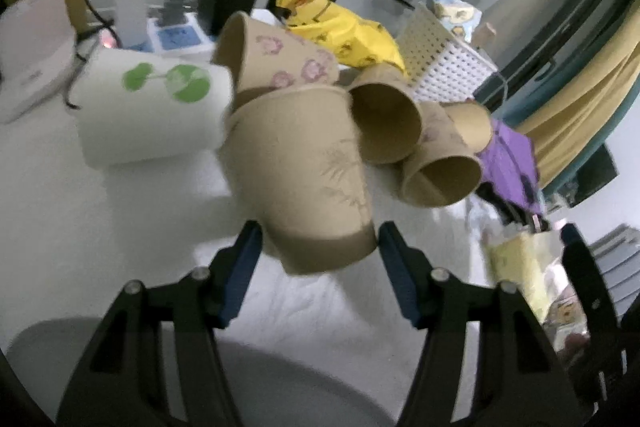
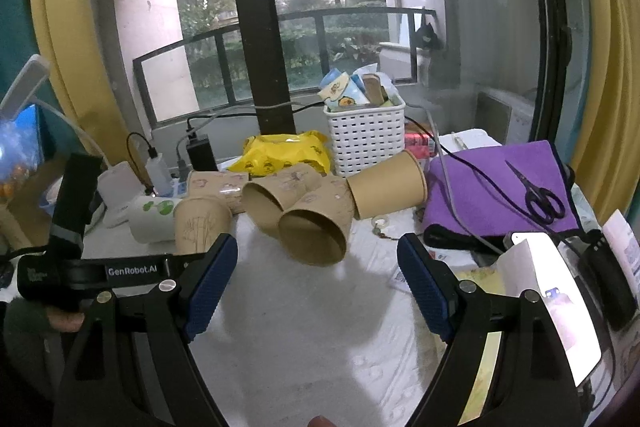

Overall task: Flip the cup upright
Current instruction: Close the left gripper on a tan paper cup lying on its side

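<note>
A tan paper cup with a bamboo print (image 1: pixel 308 183) stands tilted between my left gripper's (image 1: pixel 318 243) blue fingers, base toward the camera; the fingers (image 1: pixel 244 267) flank its base, contact unclear. In the right wrist view this cup (image 2: pixel 202 225) stands mouth up beside the left gripper body. Several more tan cups lie on their sides behind it (image 1: pixel 386 115), (image 1: pixel 440 179), (image 2: pixel 314 231), (image 2: pixel 386 185). A white cup with green leaves (image 1: pixel 152 103) lies on its side at the left. My right gripper (image 2: pixel 318 267) is open and empty, short of the cups.
A white perforated basket (image 2: pixel 364 137) of packets, a yellow bag (image 2: pixel 284 153), chargers and cables stand behind the cups. A purple cloth (image 2: pixel 492 195) with scissors (image 2: pixel 540 197) lies at the right. A phone (image 2: pixel 556 303) lies at the near right. White tablecloth (image 2: pixel 304 327) in front.
</note>
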The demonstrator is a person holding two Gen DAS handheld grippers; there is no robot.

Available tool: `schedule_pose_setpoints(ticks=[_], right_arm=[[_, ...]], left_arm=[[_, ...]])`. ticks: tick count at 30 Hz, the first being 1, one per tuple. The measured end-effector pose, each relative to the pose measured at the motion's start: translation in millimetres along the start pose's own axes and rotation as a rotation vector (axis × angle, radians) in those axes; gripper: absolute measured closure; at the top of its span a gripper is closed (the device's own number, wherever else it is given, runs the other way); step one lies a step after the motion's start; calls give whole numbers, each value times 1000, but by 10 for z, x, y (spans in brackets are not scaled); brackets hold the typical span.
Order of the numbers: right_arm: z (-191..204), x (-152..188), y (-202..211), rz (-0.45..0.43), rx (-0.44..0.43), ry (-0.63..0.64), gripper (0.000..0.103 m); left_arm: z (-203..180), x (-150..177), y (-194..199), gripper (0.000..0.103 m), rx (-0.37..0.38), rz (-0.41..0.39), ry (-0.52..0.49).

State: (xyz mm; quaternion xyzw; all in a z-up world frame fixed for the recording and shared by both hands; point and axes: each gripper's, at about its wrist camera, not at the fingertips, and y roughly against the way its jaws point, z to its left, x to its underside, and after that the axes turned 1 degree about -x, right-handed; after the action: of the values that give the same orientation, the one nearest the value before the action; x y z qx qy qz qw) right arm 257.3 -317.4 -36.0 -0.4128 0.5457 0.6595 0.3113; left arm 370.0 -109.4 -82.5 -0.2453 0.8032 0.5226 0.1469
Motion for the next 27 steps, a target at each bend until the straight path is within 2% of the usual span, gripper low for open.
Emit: schedule_pose_setpoints(ticks=[6,11,14,18,20,27], right_arm=[[31,-5,-8,5,-17,5,18],[0,5,2,13,-18,4,18],[-30,26,-11,23,-19,1,18],[-75,40,-47,37,-27,-18,18],[-83,44,-60,44,-28,-21,18],[-52,48,-4,47,-23,-17,18]], left_arm=[[50,-53,-132,41,-3,69,42],[-86,-128,-278,41,-33,70,3],[-156,-173,-319,41,-87,63,-35],[-201,-186,-324,41,-104,39,-86],[-198,-191,-303,45,-104,30,-99],[-262,-110,-34,46,-83,-18,-135]])
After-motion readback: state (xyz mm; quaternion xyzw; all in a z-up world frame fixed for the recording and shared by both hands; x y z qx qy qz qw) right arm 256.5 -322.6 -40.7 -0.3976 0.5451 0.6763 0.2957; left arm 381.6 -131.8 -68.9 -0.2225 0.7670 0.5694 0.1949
